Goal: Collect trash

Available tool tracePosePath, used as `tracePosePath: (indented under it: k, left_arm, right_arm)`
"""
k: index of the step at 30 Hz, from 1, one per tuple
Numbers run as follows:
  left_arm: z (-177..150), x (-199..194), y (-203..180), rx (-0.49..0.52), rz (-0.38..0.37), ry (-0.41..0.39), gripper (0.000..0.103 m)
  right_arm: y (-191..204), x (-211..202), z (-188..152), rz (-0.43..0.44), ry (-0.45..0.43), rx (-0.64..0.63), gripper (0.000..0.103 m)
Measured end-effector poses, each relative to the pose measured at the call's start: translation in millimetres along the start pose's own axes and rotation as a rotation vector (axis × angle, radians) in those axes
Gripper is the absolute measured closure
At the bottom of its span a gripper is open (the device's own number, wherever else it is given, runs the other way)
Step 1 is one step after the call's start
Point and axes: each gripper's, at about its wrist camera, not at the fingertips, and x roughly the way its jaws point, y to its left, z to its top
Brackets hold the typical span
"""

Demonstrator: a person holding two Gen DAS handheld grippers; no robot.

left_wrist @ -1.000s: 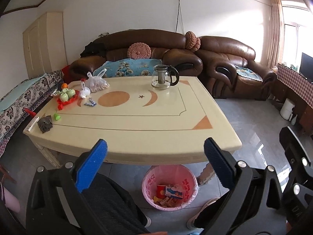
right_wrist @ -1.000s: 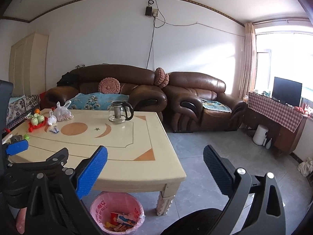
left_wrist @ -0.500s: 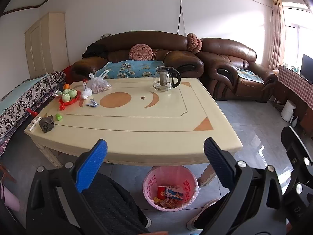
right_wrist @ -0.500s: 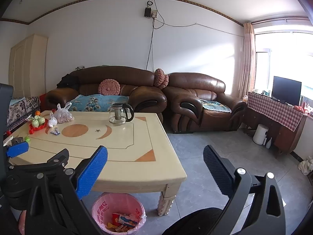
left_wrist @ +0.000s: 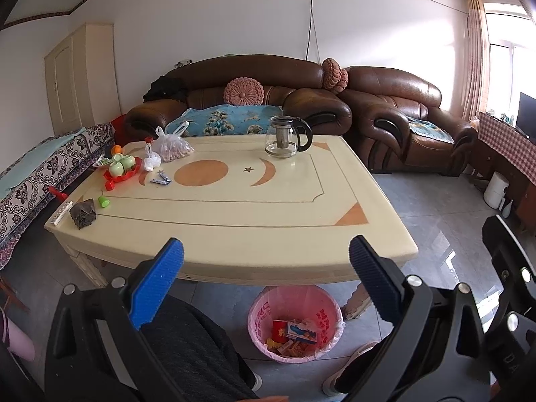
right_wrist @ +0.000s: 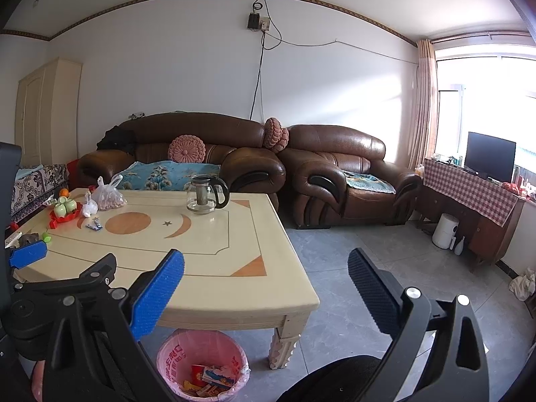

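Two pairs of handheld tongs are held low in front of a cream-coloured bench in a living room. The left tongs are spread wide with nothing between their blue pads, and the right tongs are spread wide and empty too. Both hang in the air short of the bench's near edge, touching nothing.

Under the near edge of the bench, on the grey tiled floor, stands a bin lined with a pink bag. Inside it lie colourful wrappers and a small red carton.

The loose items sit at the far left end of the bench, well apart from both tongs. A dark crumpled wad lies near the left corner, with a white remote control just beside it at the edge and a small green cap close by. Farther back lie small blue-and-white wrappers, a red tray holding green cups, and a knotted clear plastic bag with a smaller white bag next to it. A glass teapot with a black handle stands alone near the far edge.

Brown leather sofas line the wall behind. The person's dark-clothed legs show below the tongs.
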Motion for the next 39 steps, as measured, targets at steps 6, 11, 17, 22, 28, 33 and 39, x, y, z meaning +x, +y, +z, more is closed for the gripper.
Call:
tracePosePath:
  k: [6, 11, 17, 22, 28, 33, 39]
  left_arm:
    - [-0.5, -0.4, 0.1, 0.002, 0.006, -0.003, 0.006]
    - [-1.1, -1.0, 0.7, 0.002, 0.01, -0.004, 0.006]
    - [-1.1, -1.2, 1.1, 0.004, 0.01, -0.004, 0.006]
    - [-1.0, -2.1, 1.2, 0.006, 0.018, -0.011, 0.006]
    - [-0.2, -1.2, 5.5, -0.005, 0.021, -0.002, 0.006]
    - [0.7, 1.0, 6.9, -0.004, 0.019, 0.009, 0.006]
    - [2.2, 3.6, 7.1, 0.008, -0.003, 0.014, 0.006]
  right_arm:
    - [-0.5, 0.4, 0.4, 0.0, 0.001, 0.0, 0.007]
    - [-2.5, -0.3, 0.2, 0.001, 0.0, 0.001, 0.007]
    - [-2.6, -0.2, 0.2, -0.001, 0.0, -0.001, 0.007]
    - [-1.5, 0.6, 1.1, 0.001, 0.001, -0.001, 0.007]
    - [-1.9, 1.9, 1.7, -0.002, 0.001, 0.0, 0.007]
    - [-1.6, 2.9, 0.5, -0.003, 0.008, 0.003, 0.007]
    - [-0.5, 4.8, 2.4, -0.003, 0.013, 0.001, 0.007]
